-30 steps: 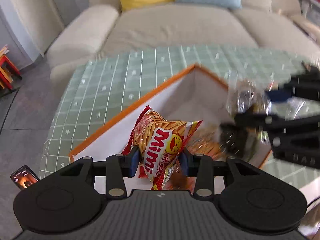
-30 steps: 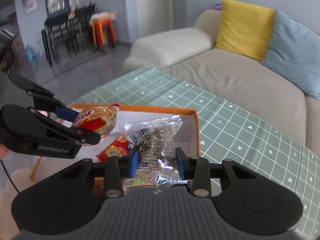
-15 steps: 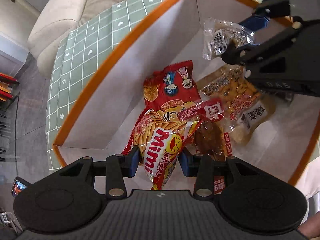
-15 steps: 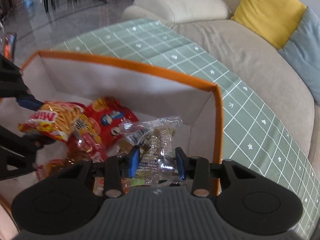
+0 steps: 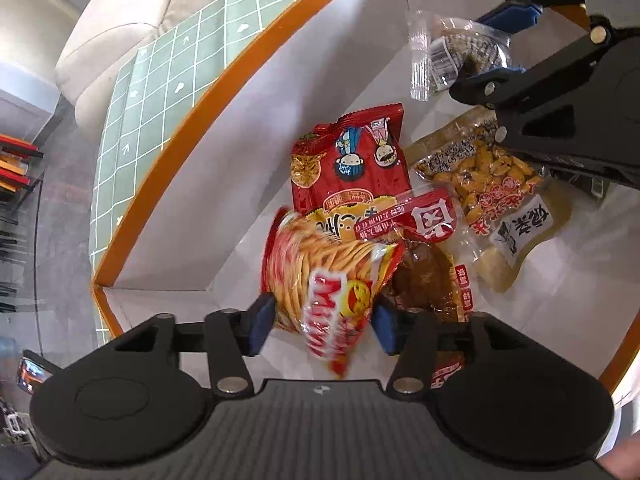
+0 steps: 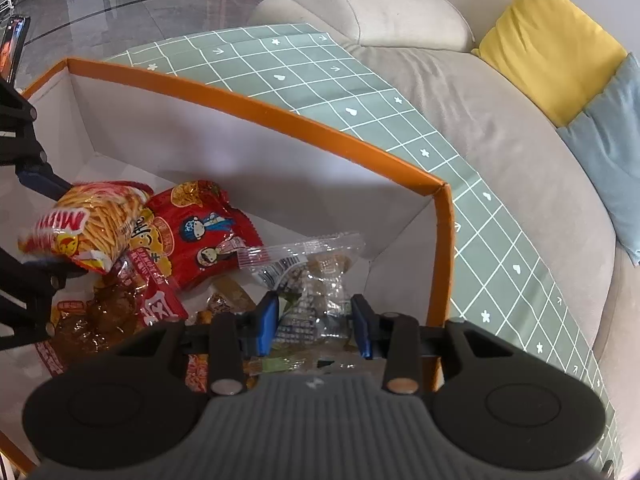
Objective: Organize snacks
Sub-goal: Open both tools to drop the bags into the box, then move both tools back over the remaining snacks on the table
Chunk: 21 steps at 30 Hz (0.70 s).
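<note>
Left gripper [image 5: 323, 324]: its jaws have just been opening, wide either side of the Mimi stick-snack bag [image 5: 320, 280], letting it drop.
Box [image 6: 256, 100]: orange-rimmed, on the green-checked desk [image 6: 360, 92]; it gathers the snacks, so the red cartoon packet [image 5: 352, 168] and peanut pack [image 5: 480, 176] lie inside.
Right gripper [image 6: 316, 320]: jaws narrow, pinching the clear wrapped snack [image 6: 312, 276] above the box floor, likely for release next.

- Left gripper [image 5: 323, 322] pointing steeply down, jaws just opened wider, blue pads [image 5: 262, 322] standing clear of the Mimi packet [image 5: 320, 280] between them
- Right gripper [image 6: 316, 322] angled down, jaws pinching clear snack packet [image 6: 308, 280]
</note>
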{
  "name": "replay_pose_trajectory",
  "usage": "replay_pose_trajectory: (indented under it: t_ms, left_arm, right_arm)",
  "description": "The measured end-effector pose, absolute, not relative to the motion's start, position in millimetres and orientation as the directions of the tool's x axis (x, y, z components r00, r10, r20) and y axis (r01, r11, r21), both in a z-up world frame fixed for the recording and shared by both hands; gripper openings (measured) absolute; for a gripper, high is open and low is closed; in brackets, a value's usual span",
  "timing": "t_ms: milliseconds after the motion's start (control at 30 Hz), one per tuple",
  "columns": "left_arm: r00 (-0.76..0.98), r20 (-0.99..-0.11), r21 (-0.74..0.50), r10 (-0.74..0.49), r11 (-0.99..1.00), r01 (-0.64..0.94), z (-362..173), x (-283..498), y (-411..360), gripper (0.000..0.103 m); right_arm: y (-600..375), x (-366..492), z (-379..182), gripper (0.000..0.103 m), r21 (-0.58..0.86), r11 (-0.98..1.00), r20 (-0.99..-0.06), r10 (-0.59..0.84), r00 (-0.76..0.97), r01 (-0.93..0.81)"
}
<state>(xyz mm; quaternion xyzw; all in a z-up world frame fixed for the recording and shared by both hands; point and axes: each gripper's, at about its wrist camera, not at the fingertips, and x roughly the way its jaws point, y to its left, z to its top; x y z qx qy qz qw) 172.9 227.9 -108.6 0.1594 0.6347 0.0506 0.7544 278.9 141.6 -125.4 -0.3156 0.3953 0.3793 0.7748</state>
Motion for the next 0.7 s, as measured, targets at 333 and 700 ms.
replay_pose_trajectory:
  t_ms: [333, 700]
  left_arm:
    - [0.273, -0.932, 0.277, 0.24, 0.955, 0.107, -80.2, 158.6, 215.7, 0.086]
    - [0.382, -0.902, 0.243, 0.202, 0.968, 0.06, -40.4, 152.9, 184.4, 0.086]
  right_arm:
    - [134.4, 276.8, -106.5, 0.047, -0.155, 0.546, -0.824, 0.389, 0.413, -0.823]
    - [95.6, 259.0, -69.7, 0.059, -0.124, 0.623, -0.767, 0.433, 0.473, -0.772]
